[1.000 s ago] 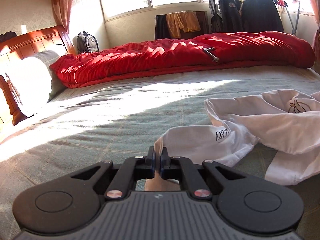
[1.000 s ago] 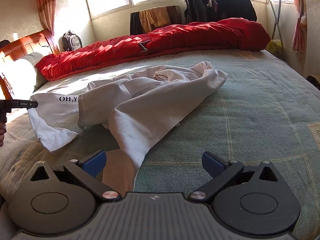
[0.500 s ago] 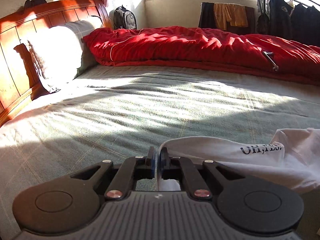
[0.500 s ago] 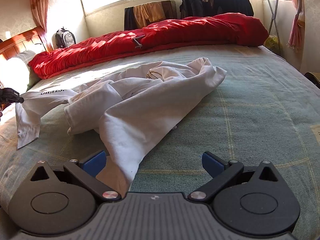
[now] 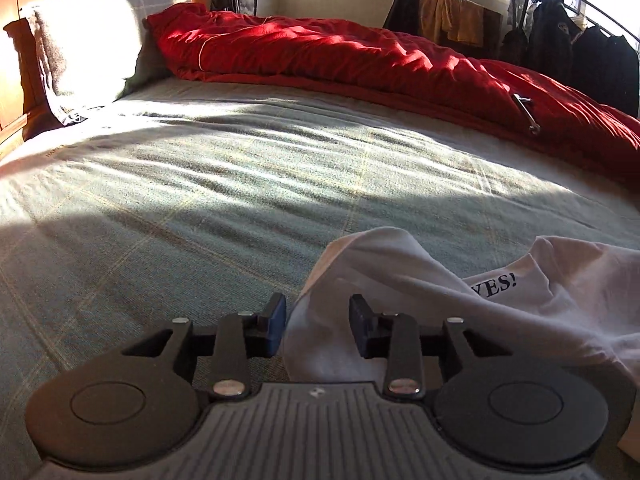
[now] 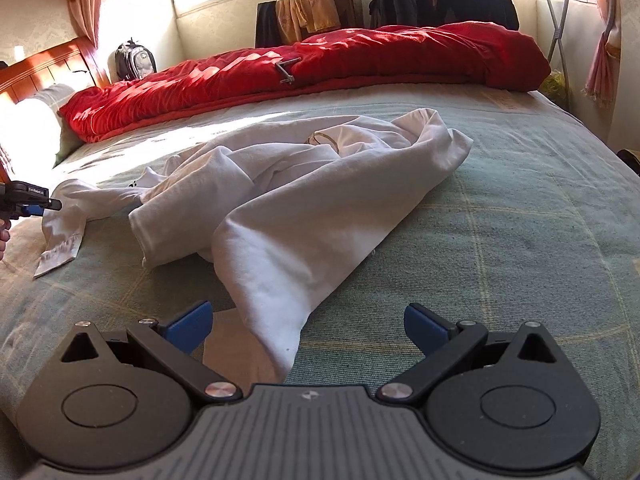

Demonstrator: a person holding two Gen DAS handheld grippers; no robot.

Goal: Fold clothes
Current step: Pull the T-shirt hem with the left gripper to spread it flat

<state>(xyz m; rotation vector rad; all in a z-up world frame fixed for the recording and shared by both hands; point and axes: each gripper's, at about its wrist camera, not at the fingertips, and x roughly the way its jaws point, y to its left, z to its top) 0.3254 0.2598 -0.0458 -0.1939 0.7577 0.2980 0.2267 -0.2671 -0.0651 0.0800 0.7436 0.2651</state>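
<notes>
My left gripper (image 5: pixel 317 326) and right gripper (image 6: pixel 307 326) both gape over the rumpled white shirt (image 6: pixel 304 196), soft, light cloth best pinched at a hem corner.

The shirt (image 6: pixel 304 200) lies on the bed (image 6: pixel 520 240), quilt (image 6: pixel 320 60) behind it, pillow (image 5: pixel 92 36) at far left.

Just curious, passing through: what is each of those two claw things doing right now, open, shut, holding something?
Left gripper: open, white shirt sleeve lying loose between its fingers.
Right gripper: open wide, holding nothing.
</notes>
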